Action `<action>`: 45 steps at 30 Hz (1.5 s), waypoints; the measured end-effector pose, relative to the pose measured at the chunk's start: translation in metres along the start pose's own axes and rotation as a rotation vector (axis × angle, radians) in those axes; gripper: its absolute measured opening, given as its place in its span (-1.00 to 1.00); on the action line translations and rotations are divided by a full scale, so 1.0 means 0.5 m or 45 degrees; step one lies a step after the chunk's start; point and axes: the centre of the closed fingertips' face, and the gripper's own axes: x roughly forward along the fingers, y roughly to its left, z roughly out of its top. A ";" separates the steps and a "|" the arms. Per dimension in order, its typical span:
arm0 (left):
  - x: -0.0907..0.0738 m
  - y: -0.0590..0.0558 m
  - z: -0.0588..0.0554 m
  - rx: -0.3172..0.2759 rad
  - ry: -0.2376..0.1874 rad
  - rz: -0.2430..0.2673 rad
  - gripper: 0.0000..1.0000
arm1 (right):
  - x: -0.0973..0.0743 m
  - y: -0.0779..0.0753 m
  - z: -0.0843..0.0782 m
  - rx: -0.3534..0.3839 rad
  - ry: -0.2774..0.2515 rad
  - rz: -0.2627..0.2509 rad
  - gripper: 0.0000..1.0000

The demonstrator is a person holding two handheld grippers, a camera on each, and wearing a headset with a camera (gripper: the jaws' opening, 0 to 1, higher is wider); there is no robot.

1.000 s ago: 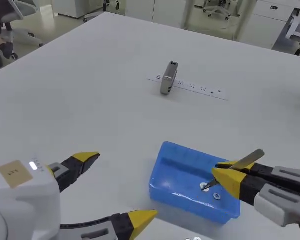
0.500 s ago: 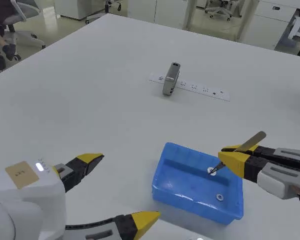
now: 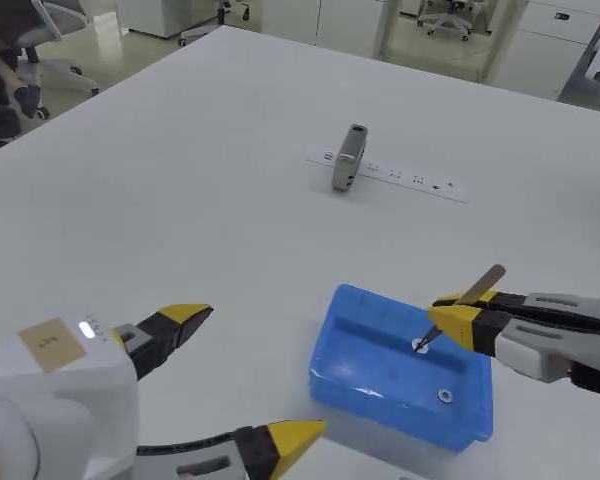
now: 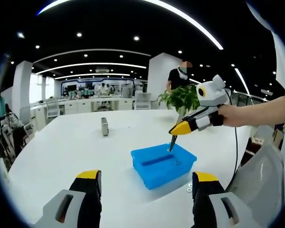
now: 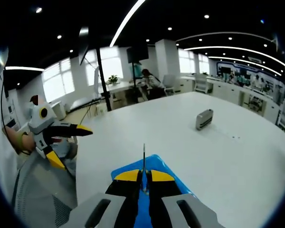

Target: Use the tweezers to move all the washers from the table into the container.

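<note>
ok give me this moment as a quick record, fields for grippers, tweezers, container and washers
left gripper: open, holding nothing, on the near side of the container
right gripper: shut on tweezers
tweezers tips: down inside the container, a small pale bit at them, likely a washer
container: blue tray on the white table
washer in container: one on the floor
washers on table: at least one beside the container
task: not finished
</note>
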 end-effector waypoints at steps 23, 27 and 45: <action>0.001 -0.002 -0.004 0.007 0.014 -0.006 0.56 | 0.053 -0.038 -0.088 0.114 0.132 -0.030 -0.96; 0.002 -0.003 -0.005 0.010 0.018 -0.009 0.56 | 0.049 -0.048 -0.107 0.129 0.163 -0.058 -0.96; 0.001 -0.002 -0.004 0.006 0.016 -0.009 0.54 | 0.035 -0.049 -0.132 0.151 0.170 -0.104 -0.95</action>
